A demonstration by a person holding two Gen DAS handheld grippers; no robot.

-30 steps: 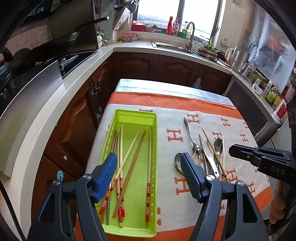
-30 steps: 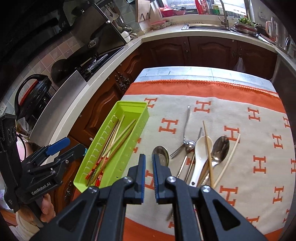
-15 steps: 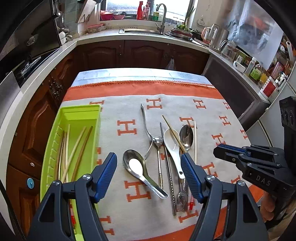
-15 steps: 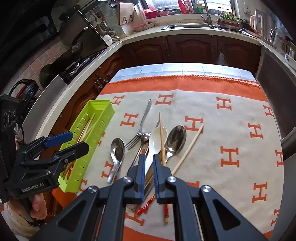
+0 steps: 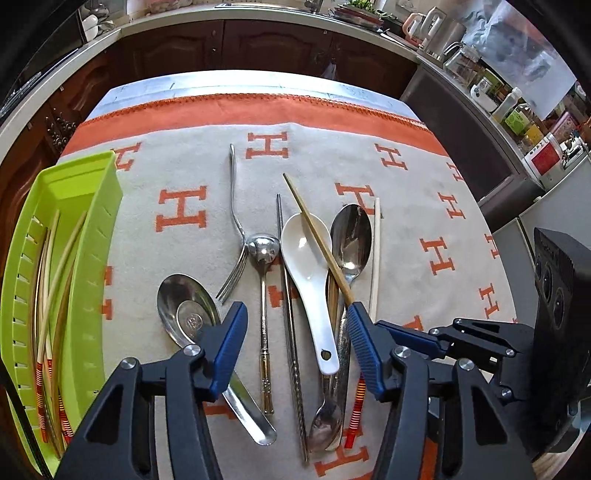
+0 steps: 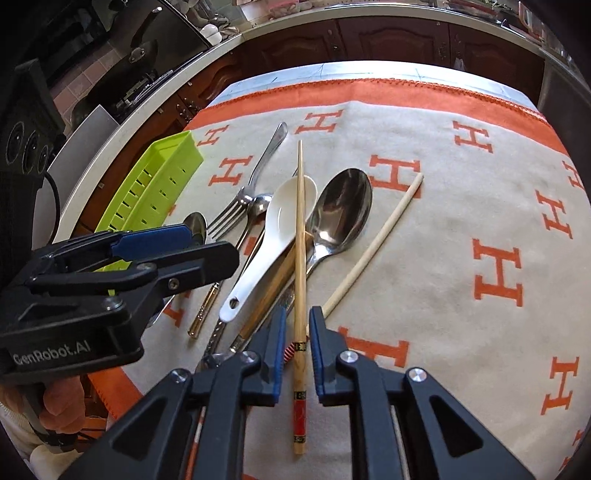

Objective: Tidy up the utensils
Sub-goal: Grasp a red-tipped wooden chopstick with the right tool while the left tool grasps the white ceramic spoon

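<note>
- right gripper: jaws opening, astride bamboo chopstick, pads clear of it.
- left gripper: jaws closing over white spoon, no contact.

This is a home kitchen. Around the cloth-covered table, dark wooden cabinets run under a pale countertop. Beyond the table's right side stand kettles and bottles and jars; off its left side, a stove with a pan against tiled wall.
</note>
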